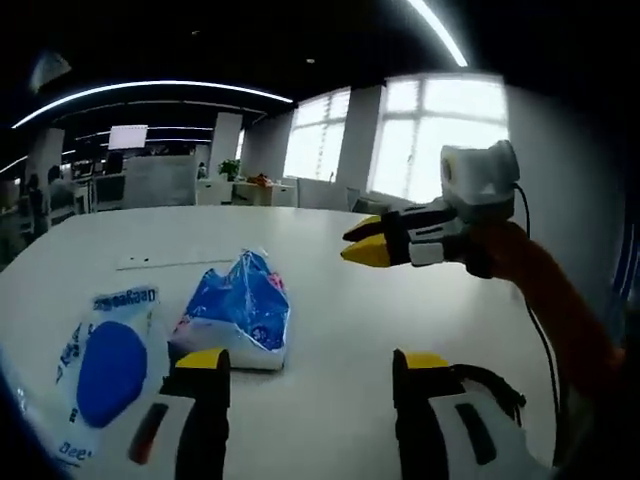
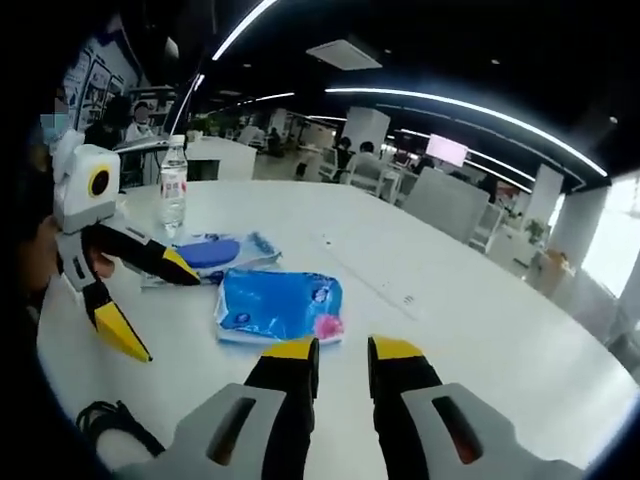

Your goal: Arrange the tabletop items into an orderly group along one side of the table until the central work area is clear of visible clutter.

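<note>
Each gripper has two black jaws with yellow tips on white housings: the left gripper [image 1: 310, 365] and the right gripper [image 2: 343, 350]. A black cable trails from each housing (visible beside both). An orange sleeve [image 1: 555, 300] covers the person's arm.

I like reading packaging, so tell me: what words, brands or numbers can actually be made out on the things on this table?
None can be read for sure.
White packet with the blue circle: blue lettering along its edges, upside down in the left gripper view and too blurred to spell out.
Blue packet: printed marks and a pink patch, too small to read.
Water bottle: a label band, unreadable.
</note>
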{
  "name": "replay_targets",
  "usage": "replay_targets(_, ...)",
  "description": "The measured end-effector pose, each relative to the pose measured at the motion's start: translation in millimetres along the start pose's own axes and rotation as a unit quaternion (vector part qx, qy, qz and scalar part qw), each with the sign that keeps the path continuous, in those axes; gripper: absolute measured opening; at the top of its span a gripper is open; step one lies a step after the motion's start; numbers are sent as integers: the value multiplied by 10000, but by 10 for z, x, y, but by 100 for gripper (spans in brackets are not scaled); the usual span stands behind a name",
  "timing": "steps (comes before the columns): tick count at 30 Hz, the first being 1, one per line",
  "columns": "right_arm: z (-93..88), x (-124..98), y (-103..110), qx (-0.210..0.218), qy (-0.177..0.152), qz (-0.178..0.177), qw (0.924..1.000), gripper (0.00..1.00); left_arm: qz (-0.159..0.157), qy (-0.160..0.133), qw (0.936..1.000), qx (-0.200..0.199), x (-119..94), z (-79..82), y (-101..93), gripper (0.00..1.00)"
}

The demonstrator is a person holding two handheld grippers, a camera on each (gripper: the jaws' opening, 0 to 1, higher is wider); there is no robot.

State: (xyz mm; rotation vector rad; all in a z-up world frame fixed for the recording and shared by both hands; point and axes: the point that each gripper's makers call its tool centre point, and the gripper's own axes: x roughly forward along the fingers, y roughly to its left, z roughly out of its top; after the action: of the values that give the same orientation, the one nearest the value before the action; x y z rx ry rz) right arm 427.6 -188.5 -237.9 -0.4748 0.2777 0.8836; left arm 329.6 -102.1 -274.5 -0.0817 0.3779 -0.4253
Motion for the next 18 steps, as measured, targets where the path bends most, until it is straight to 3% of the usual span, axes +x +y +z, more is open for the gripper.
replay_targets(3,103,194,21,-156,-247,259,9992,19,113,-122,9995,-270,111,64,163,61)
replay_targets(7,96,290,131,-197,-189,383,9989,19,83,-94,9994,-330,142,63,208,60)
replay_targets(18,40,460,-20,-205,-36,563,9982,20,39,-80,9987,-502,227,95,298,58)
